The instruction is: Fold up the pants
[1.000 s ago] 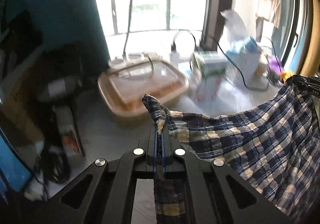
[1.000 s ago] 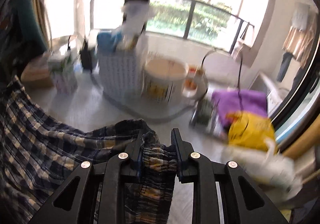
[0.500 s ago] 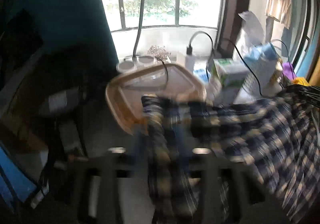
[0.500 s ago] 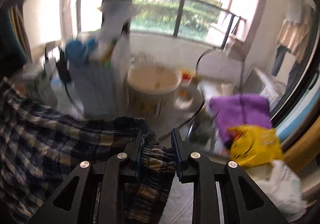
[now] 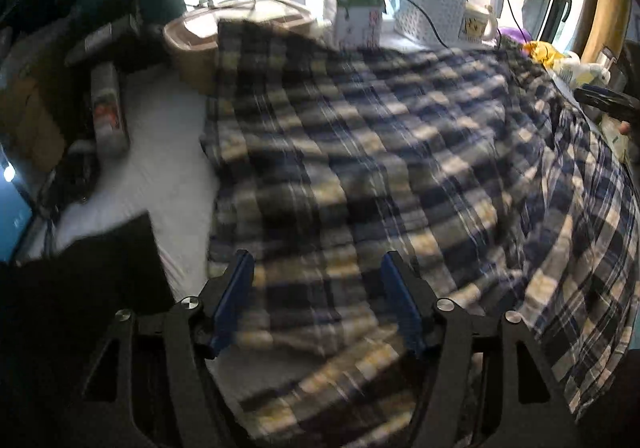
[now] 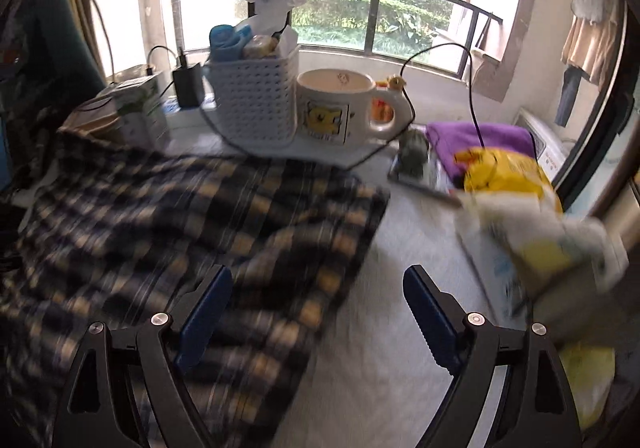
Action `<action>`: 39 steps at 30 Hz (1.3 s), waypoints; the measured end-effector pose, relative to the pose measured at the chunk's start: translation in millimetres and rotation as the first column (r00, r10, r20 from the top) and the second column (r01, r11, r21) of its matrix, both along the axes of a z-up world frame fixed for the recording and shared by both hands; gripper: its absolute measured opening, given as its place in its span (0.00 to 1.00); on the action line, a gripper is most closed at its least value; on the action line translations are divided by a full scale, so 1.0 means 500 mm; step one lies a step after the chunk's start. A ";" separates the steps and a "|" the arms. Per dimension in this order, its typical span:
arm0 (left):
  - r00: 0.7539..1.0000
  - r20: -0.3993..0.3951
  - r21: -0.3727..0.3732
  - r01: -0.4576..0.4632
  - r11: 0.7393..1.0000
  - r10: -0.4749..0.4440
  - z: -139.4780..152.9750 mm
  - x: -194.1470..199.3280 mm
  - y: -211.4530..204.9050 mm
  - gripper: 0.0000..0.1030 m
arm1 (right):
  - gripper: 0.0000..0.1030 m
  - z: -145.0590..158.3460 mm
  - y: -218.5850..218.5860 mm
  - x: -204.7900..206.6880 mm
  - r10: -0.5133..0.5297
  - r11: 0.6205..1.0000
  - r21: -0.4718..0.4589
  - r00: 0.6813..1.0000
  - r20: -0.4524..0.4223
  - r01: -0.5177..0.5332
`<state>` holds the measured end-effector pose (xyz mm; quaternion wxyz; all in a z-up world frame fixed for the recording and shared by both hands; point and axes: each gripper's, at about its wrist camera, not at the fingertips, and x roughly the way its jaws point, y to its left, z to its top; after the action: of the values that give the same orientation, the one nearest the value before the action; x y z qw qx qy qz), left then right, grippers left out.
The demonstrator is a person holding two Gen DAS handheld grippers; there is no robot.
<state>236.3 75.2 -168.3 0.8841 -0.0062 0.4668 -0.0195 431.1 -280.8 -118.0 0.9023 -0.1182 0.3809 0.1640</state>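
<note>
Both grips have let go since a second ago: each pair of tongs then pinched a bunched corner of the plaid pants (image 5: 360, 152) and held the cloth up off the surface, and now the fabric lies spread over the white table (image 5: 160, 152). The left gripper (image 5: 318, 300) stands wide open with nothing between its blue pads (image 5: 232, 300); cloth passes under the gap but is not clamped. The right gripper (image 6: 316, 312) is spread just as wide and also empty, its left finger over the edge of the pants and its right finger over bare tabletop. In the right wrist view the near edge of the pants runs from beside the white basket (image 6: 256, 104) down toward the tongs, with the big mug (image 6: 340, 108) and purple cloth (image 6: 480, 140) well beyond it. In the left view the far end laps against the tan tub (image 5: 192, 48) and the small carton (image 5: 356, 12). Much of the fabric is motion-blurred, so I cannot tell how neatly it landed or whether a layer is doubled over. My reading is that one laying-down step has just ended, and the next move calls for fresh grips on an edge to make a fold.
</note>
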 end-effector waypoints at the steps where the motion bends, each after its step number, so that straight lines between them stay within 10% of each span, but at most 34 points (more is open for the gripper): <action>1: 1.000 -0.006 -0.003 0.004 1.000 -0.004 -0.004 -0.003 -0.005 0.67 | 0.86 -0.005 -0.006 -0.015 -0.002 1.000 0.010 1.000 -0.007 0.002; 10: 0.999 0.024 0.058 0.023 0.998 -0.025 -0.016 -0.015 -0.027 0.75 | 0.81 -0.064 -0.035 -0.096 0.006 0.998 0.065 0.994 -0.105 0.001; 17: 0.993 0.066 0.066 0.090 0.994 -0.095 -0.009 -0.022 -0.073 0.03 | 0.51 -0.090 -0.007 -0.110 0.080 0.992 0.106 0.986 -0.143 -0.065; 22: 0.996 0.085 0.018 0.036 0.999 -0.038 -0.005 0.001 -0.051 0.00 | 0.25 -0.097 -0.005 -0.127 0.121 0.986 0.135 0.983 -0.136 -0.103; 37: 0.986 0.152 0.010 -0.073 0.997 0.071 0.069 0.125 0.040 0.02 | 0.27 -0.055 -0.093 -0.105 -0.084 0.994 0.071 0.995 -0.060 0.088; 39: 0.986 0.151 -0.006 -0.067 0.998 0.067 0.082 0.097 0.040 0.14 | 0.34 -0.058 -0.101 -0.119 -0.093 0.992 0.078 0.994 -0.058 0.098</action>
<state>285.0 95.2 -127.3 0.9170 -0.0207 0.3981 0.0098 371.4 -331.5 -146.9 0.9024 -0.0587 0.4037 0.1391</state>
